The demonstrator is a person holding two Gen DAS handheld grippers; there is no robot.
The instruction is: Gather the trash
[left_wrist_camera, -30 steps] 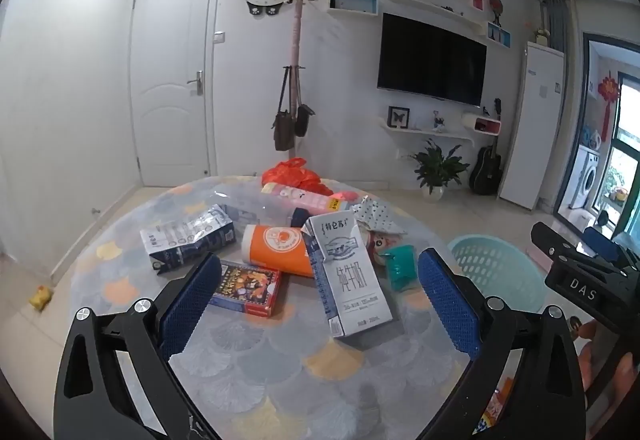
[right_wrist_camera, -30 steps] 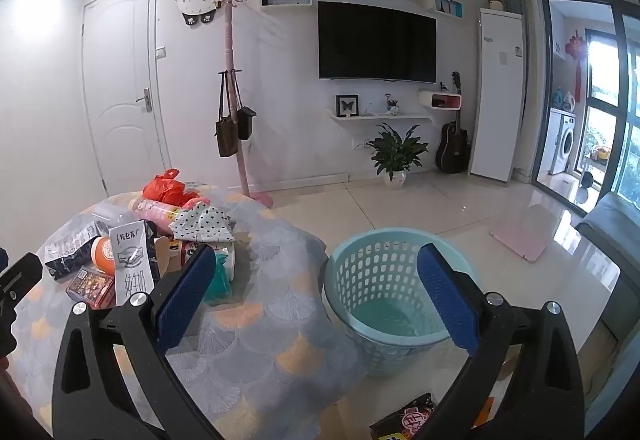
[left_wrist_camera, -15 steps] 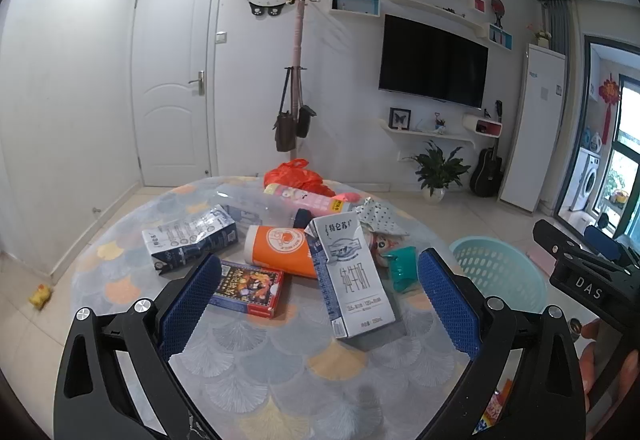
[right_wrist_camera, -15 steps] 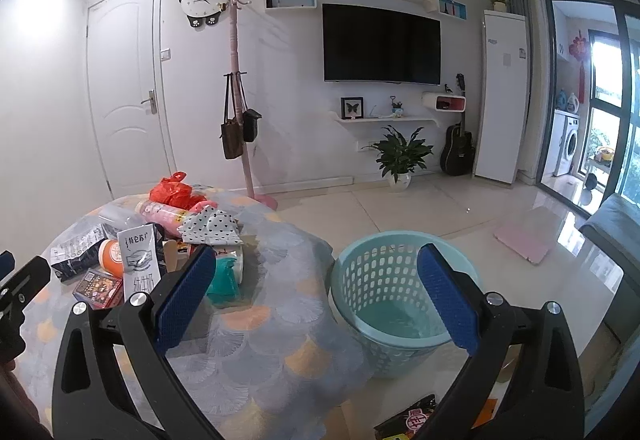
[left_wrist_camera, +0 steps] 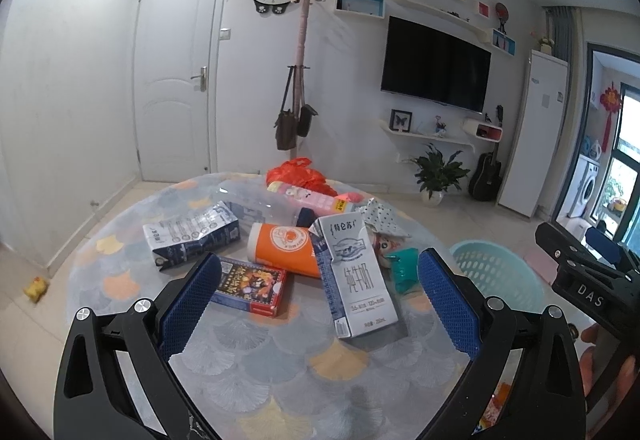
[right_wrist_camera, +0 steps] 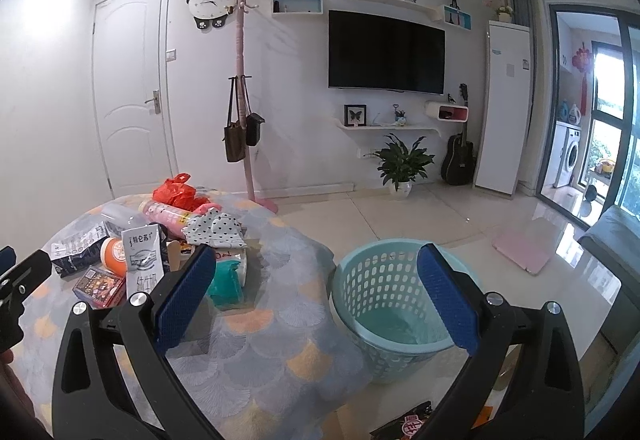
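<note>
Left gripper [left_wrist_camera: 318,308] spread wide, empty, over milk carton [left_wrist_camera: 354,276]; right gripper [right_wrist_camera: 316,302] likewise, basket [right_wrist_camera: 396,304] floor partly hidden

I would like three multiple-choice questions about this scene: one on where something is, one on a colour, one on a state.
1. Where is the basket?
A. on the table
B. on the floor beside the table
C. on the wall shelf

2. What colour is the cylinder beside the milk carton?
A. orange
B. green
C. black

3. How is the left hand-held gripper?
A. shut on the carton
B. shut and empty
C. open and empty

Answers:
1 B, it stands on the tiles next to the table.
2 A, its body is orange with a white end.
3 C, its fingers are wide apart with nothing held between them.
</note>
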